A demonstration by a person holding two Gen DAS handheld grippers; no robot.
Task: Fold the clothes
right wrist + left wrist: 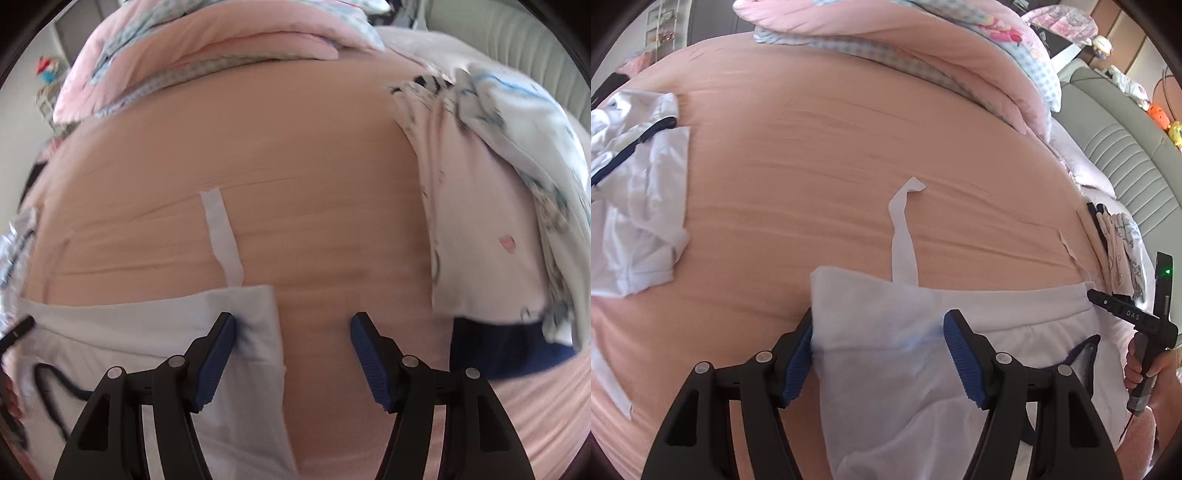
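Over the white garment (886, 369), each hand-held gripper (877, 354) (291, 354) stands spread, gripping nothing.

A bed (849, 155) fills nearly everything ahead of the left claw (877, 354), covered in a smooth peach-pink sheet (314, 155) with faint creases. At its far side, beyond the claw, lies a bunched pink quilt (894, 48) with a blue checked lining. To the right of the claw runs a grey-green padded headboard (1123, 147) with vertical ribs, and small soft toys (1160, 114) sit on its top. Far left, a pale wall with a hanging organiser (661, 29) shows dimly. Soft daylight falls evenly over the bedding, without hard shadows.
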